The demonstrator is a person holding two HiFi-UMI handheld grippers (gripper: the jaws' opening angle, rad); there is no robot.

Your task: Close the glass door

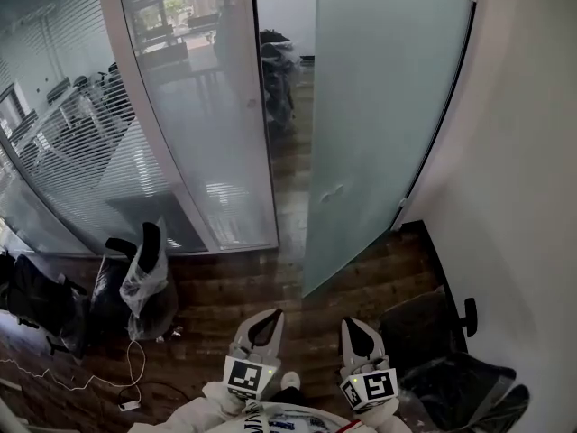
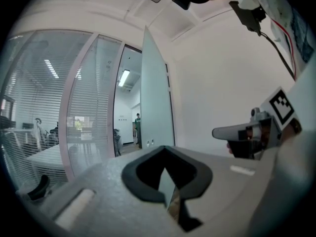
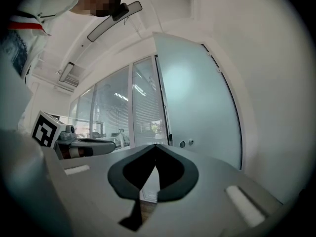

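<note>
Frosting on the glass door hides whatever lies behind it, and the door's top runs out of the head view. Door stands open, swung toward the white wall at right, leaving a gap between its free edge and the glass partition. Two small round fittings sit near that edge; type unclear. Dark heap beyond the doorway: cannot identify.

Left gripper and right gripper are low in frame, well apart from the door, both with jaws pressed together on nothing. White sleeves cut off by bottom edge. Marker cubes show black-and-white square patterns, not text. Chair at lower right is partly cropped.
</note>
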